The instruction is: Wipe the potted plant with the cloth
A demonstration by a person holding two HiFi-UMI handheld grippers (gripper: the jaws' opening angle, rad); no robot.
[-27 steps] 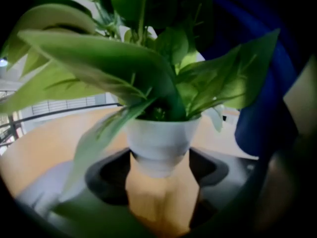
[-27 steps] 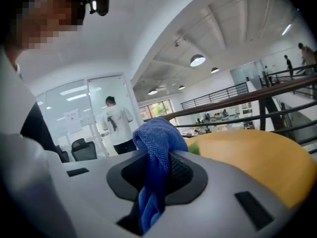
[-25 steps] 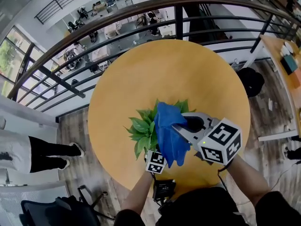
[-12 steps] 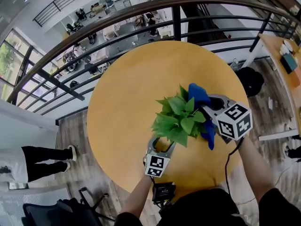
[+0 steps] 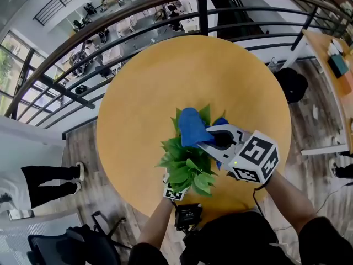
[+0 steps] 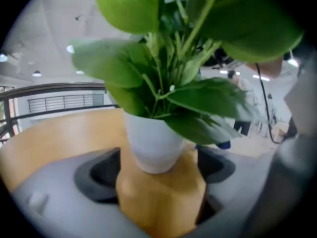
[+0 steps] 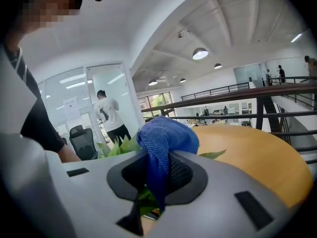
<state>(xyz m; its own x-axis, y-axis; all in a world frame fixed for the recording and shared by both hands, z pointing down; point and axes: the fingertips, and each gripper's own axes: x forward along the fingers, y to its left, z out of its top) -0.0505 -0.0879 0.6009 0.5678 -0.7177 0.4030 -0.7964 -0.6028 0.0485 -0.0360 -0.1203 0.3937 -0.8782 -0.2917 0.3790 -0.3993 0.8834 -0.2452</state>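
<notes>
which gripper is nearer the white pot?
Left. The left gripper, jaws just opened wider, flanks the white pot without pressing it. The right gripper, shut on the blue cloth, sits above the leaves.

Bright, even daylight; fisheye edges; blurred close-up foliage.

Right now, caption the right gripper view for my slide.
Right gripper clamps a blue cloth at the potted plant's leaves, round wooden table beyond.

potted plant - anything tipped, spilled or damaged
Nothing stands out. The potted plant stands upright on the table, its white pot unbroken, with no spilled soil showing. The blue cloth, clamped in the right hand-held gripper, is over the leaves.
</notes>
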